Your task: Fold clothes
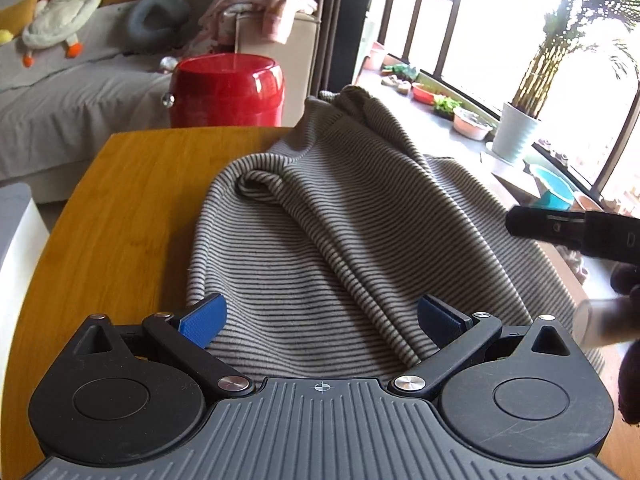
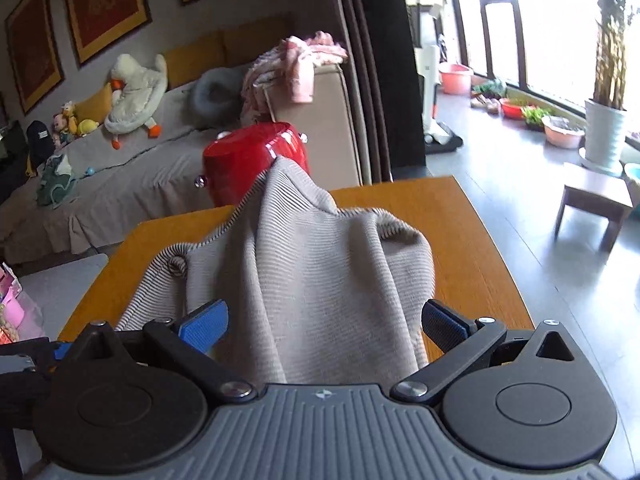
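A grey striped knit garment (image 1: 320,220) lies bunched in long folds on the wooden table (image 1: 132,200). Its far end rises in a peak (image 1: 352,96). My left gripper (image 1: 322,320) is open, blue pads wide apart, with the near hem of the cloth lying between them. In the right wrist view the same garment (image 2: 312,272) shows its paler side, and my right gripper (image 2: 324,322) is open around its near edge. The right gripper's black body (image 1: 572,232) shows at the right in the left wrist view, held by a gloved hand (image 1: 628,280).
A shiny red drum stool (image 1: 228,92) stands just beyond the table's far edge. Behind it is a sofa (image 2: 132,184) with a plush duck (image 1: 60,12) and a pink blanket (image 2: 296,64). A small wooden stool (image 2: 596,204), a potted plant (image 1: 514,132) and basins (image 2: 562,132) sit by the window.
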`<act>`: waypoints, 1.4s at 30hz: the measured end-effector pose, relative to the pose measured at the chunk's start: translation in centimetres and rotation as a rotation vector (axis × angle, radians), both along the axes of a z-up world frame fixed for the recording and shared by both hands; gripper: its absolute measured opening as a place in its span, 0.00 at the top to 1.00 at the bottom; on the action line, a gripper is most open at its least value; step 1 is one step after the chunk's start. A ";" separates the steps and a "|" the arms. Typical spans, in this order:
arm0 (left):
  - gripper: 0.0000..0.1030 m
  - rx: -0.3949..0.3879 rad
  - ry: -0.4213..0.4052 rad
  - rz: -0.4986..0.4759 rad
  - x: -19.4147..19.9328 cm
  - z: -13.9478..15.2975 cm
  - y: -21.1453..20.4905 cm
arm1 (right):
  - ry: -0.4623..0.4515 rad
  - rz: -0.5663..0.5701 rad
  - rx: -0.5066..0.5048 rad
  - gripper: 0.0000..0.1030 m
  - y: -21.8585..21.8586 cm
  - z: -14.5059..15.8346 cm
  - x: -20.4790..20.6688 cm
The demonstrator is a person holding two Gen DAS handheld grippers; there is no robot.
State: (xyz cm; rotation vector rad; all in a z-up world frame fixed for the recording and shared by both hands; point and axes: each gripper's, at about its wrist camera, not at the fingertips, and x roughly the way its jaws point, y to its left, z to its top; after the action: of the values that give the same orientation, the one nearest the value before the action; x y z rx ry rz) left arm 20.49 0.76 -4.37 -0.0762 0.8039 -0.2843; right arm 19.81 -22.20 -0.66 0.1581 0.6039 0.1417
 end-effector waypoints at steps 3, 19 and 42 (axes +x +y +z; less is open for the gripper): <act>0.00 -0.015 -0.008 0.013 0.7 -1.1 0.2 | 0.009 0.097 0.017 0.00 0.8 -1.1 2.8; 0.00 0.075 -0.065 -0.001 -1.1 -1.9 0.1 | 0.124 0.181 0.126 0.00 0.2 -5.0 2.2; 0.00 0.062 -0.104 0.003 -8.8 -1.7 1.0 | 0.098 0.189 0.038 0.00 2.1 -5.0 -5.5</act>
State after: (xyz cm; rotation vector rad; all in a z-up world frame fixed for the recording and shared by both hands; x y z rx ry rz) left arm 11.65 1.81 -6.11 -0.0045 0.7088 -0.2579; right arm 14.28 -20.09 -5.64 0.1447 0.7139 0.3303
